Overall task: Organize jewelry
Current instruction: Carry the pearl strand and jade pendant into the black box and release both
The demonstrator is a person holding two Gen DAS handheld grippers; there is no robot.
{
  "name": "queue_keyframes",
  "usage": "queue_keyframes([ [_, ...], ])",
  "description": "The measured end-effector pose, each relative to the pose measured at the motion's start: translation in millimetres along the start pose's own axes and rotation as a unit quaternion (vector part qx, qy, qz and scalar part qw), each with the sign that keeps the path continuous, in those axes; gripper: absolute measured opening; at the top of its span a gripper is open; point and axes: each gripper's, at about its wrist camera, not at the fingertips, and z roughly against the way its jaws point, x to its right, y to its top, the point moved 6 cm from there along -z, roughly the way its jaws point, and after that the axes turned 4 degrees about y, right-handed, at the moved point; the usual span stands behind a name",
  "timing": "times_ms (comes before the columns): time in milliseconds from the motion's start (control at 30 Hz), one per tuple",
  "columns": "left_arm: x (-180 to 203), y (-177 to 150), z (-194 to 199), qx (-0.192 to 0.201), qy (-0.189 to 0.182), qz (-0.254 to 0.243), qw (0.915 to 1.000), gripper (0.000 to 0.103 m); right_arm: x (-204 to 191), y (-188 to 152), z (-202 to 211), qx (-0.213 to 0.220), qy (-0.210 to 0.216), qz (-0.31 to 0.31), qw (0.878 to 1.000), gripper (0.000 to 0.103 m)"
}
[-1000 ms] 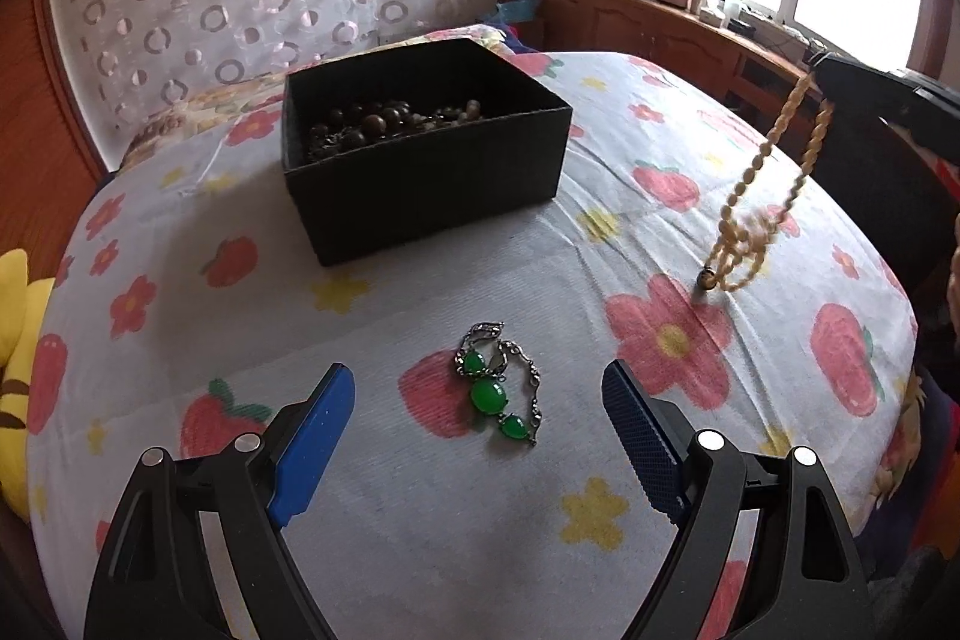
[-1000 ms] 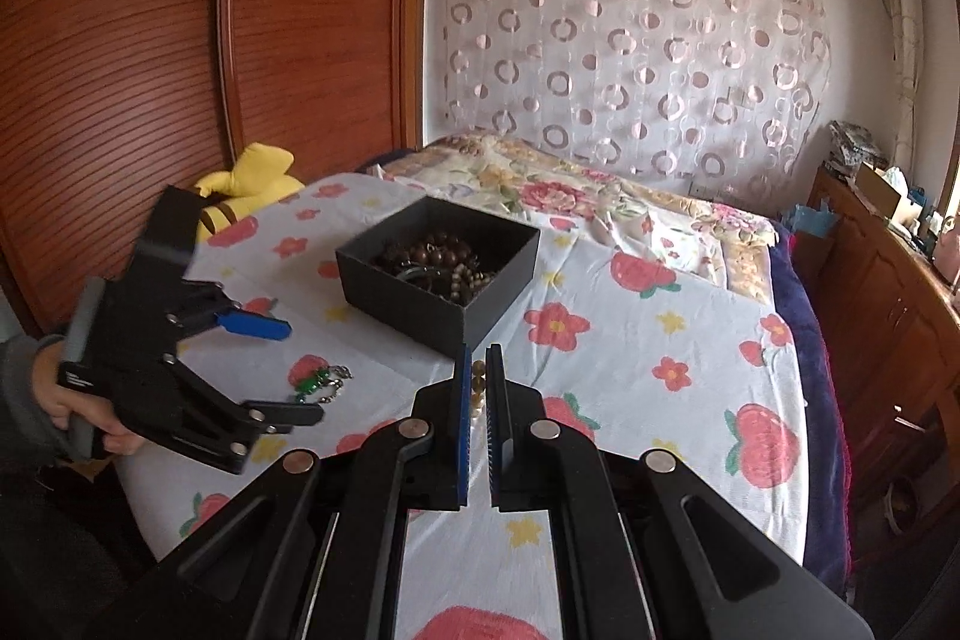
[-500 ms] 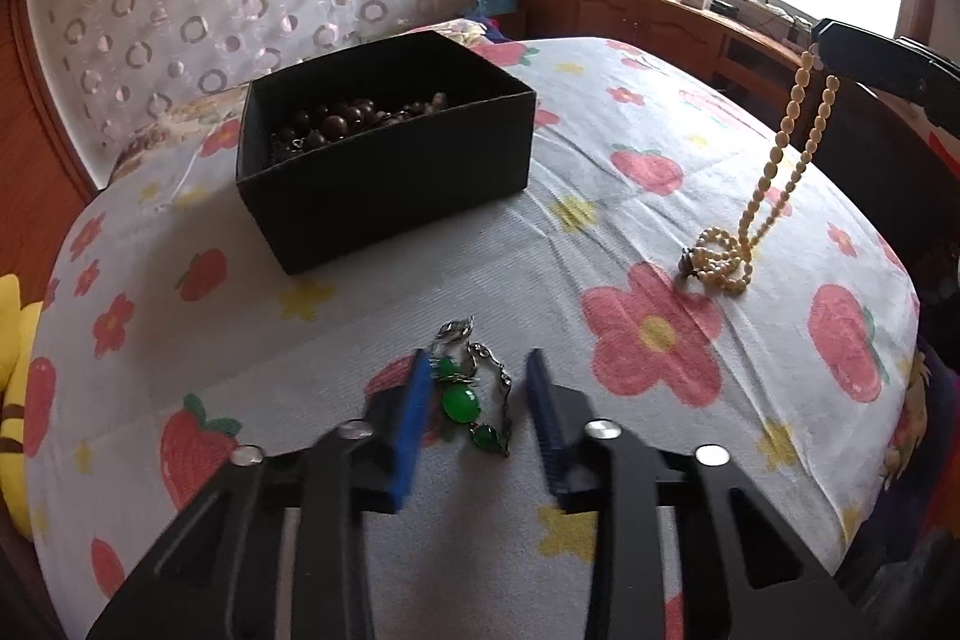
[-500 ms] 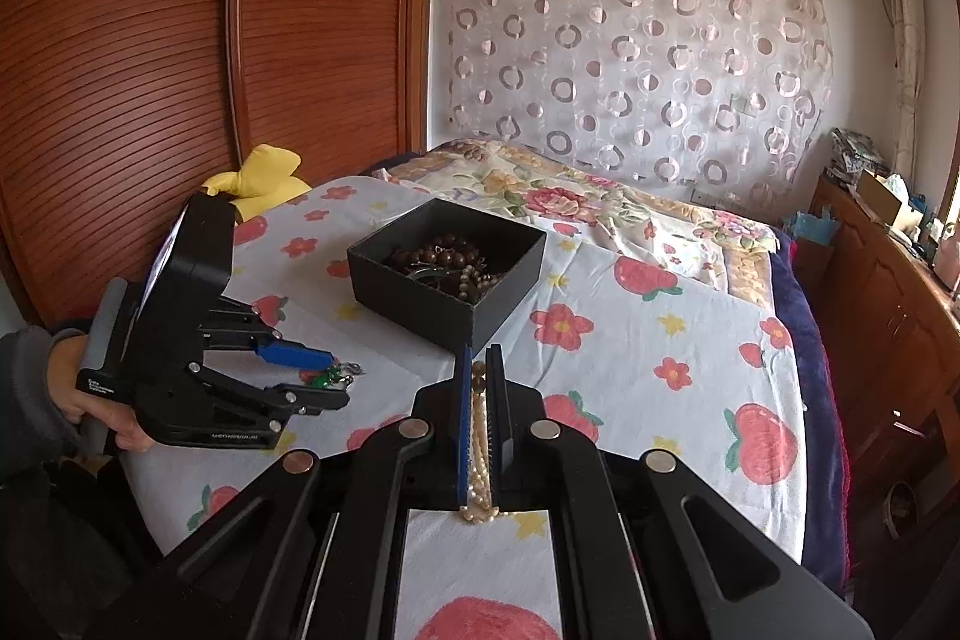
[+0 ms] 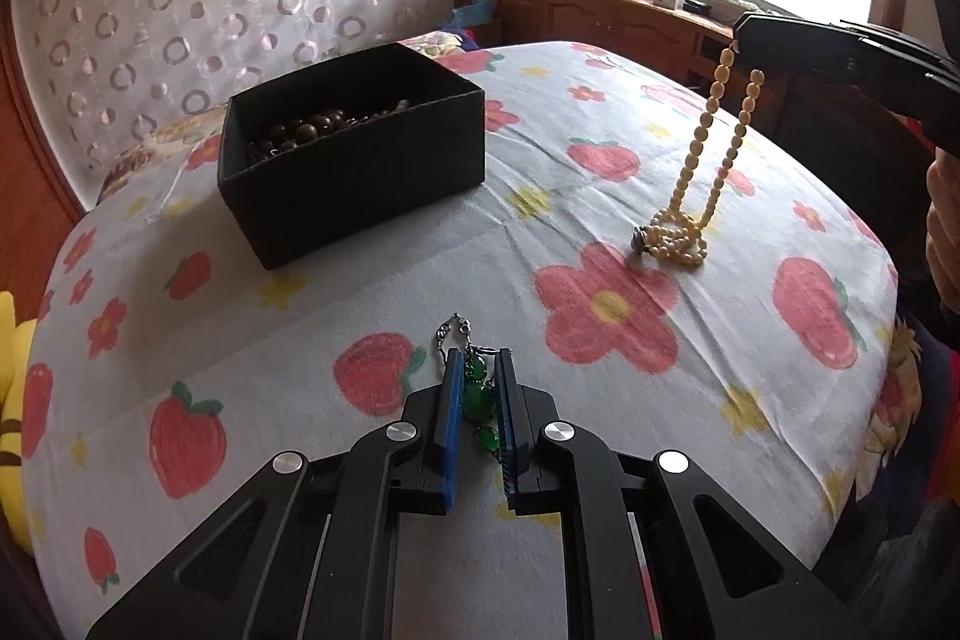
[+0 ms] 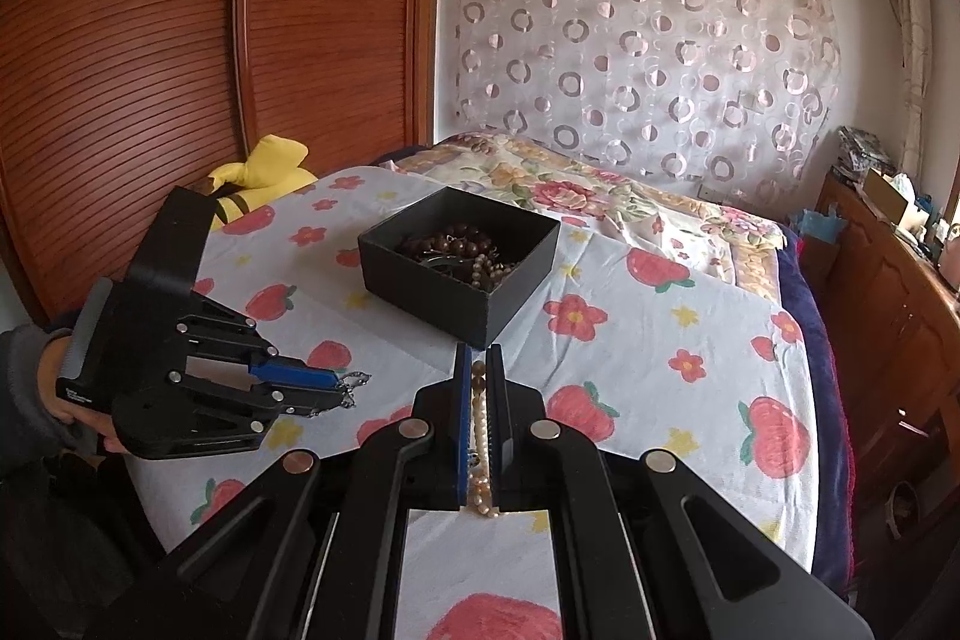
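Observation:
A green-stone bracelet [image 5: 478, 400] with a silver chain lies on the flowered tablecloth [image 5: 600, 304]. My left gripper [image 5: 477, 358] is closing on it, and its blue pads press the stones from both sides. In the right wrist view the left gripper [image 6: 339, 388] is low at the left with the chain [image 6: 355, 379] at its tips. My right gripper [image 6: 478, 358] is shut on a cream bead necklace [image 6: 479, 418]. From the right gripper [image 5: 741, 34] the necklace [image 5: 714, 142] hangs down, its lower end coiled on the cloth. A black box [image 5: 354, 184] holding dark beads stands further back.
A yellow plush toy [image 6: 264, 166] lies at the table's far left edge. Behind the table are a bed with a floral blanket [image 6: 570, 184], a wooden wardrobe [image 6: 180, 40] and a cluttered wooden cabinet [image 5: 600, 10] under the window. A hand [image 5: 942, 232] holds the right gripper.
The left gripper's jaws have closed from wide apart onto the green bracelet. The right gripper has kept its grip on the hanging necklace.

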Motion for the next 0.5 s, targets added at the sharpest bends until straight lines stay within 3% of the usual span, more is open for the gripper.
queue_keyframes([
  [500, -28, 11, 41, 0.050, -0.001, 0.053, 0.9973, 0.009, -11, 14, 7, 0.014, 0.007, 0.007, 1.000, 0.005],
])
